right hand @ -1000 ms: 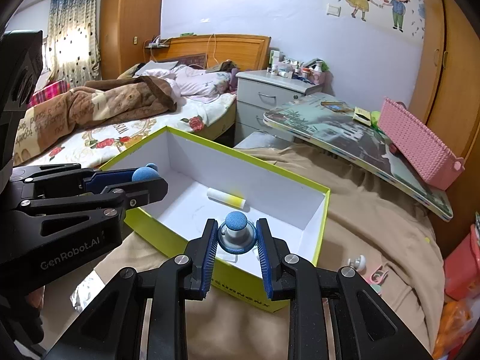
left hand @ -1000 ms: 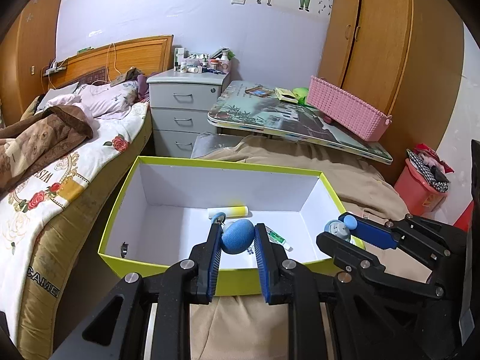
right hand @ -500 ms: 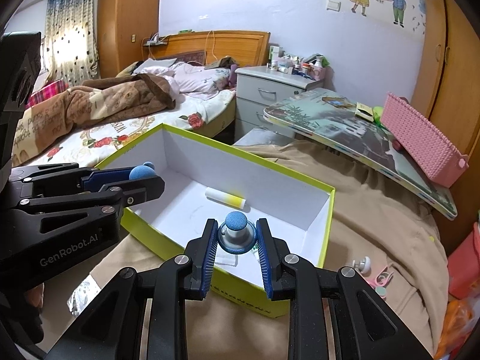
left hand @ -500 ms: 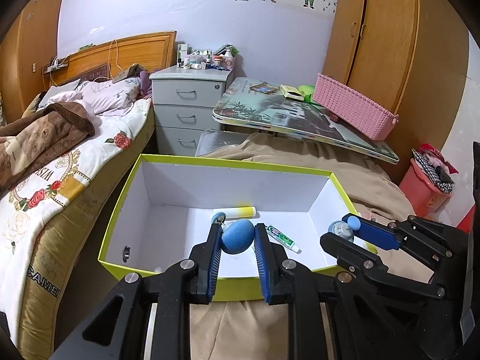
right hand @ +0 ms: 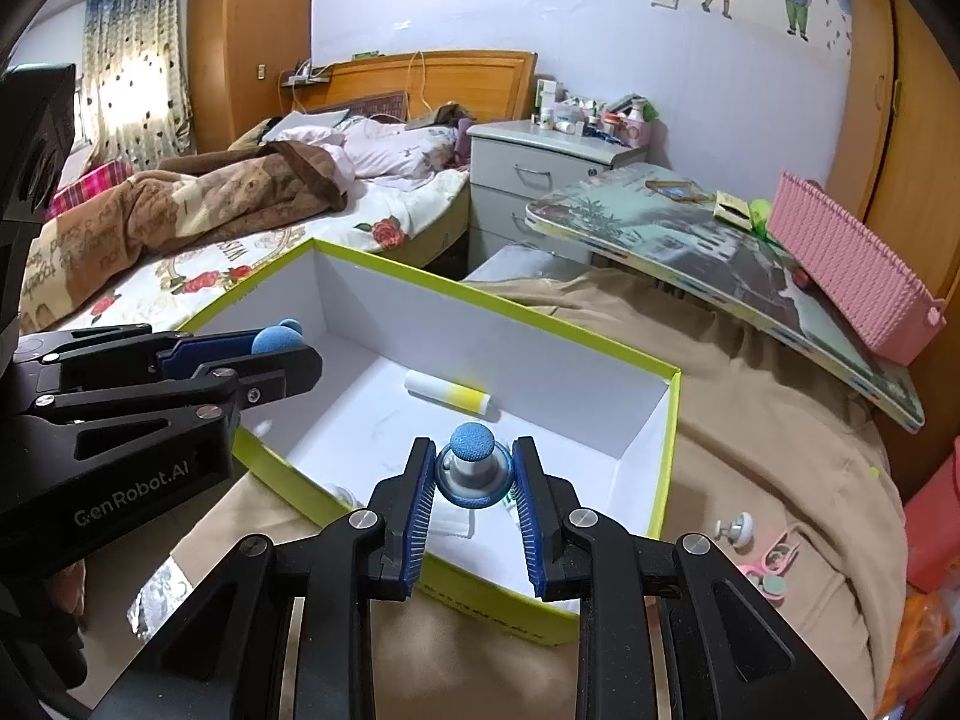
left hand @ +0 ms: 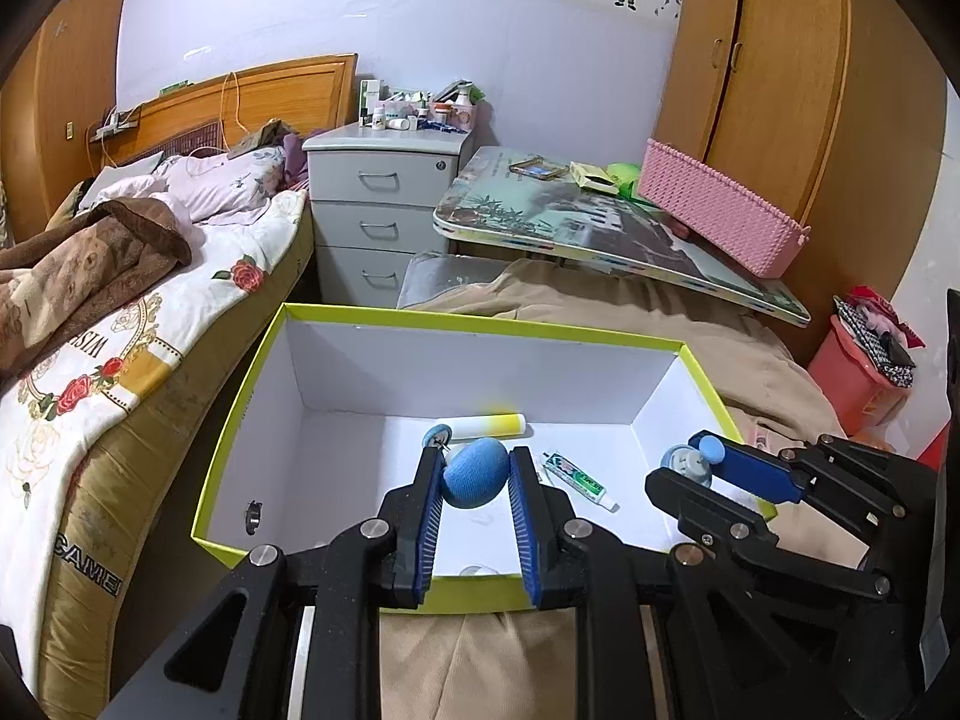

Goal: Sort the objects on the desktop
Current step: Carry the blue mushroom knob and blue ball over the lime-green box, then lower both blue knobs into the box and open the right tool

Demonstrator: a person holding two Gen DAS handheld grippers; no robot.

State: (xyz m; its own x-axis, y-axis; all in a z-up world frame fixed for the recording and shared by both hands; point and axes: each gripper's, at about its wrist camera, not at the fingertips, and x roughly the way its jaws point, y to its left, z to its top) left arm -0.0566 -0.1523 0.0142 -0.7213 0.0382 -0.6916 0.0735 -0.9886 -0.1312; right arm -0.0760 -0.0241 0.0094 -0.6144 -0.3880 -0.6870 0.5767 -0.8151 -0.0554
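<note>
A lime-green box (left hand: 480,321) with a white inside lies on a tan cloth. My left gripper (left hand: 475,459) is shut on a blue egg-shaped foam ball (left hand: 474,475) above the box's near side. My right gripper (right hand: 473,451) is shut on a round silver piece with a blue foam top (right hand: 473,468), over the near right part of the box (right hand: 492,307). Each gripper shows in the other's view: the right gripper (left hand: 690,461) and the left gripper (right hand: 282,342). A white-and-yellow tube (left hand: 487,425), a small toothpaste tube (left hand: 577,479) and a small black ring (left hand: 253,516) lie in the box.
A white knob (right hand: 737,529) and a pink item (right hand: 771,576) lie on the cloth right of the box. Behind stand a printed tabletop (left hand: 600,222) with a pink basket (left hand: 720,210), a grey nightstand (left hand: 384,204), a bed (left hand: 120,312) at left and a red bin (left hand: 858,378).
Both grippers have crept slightly forward over the box, each still holding its object. Nothing in the box has moved.
</note>
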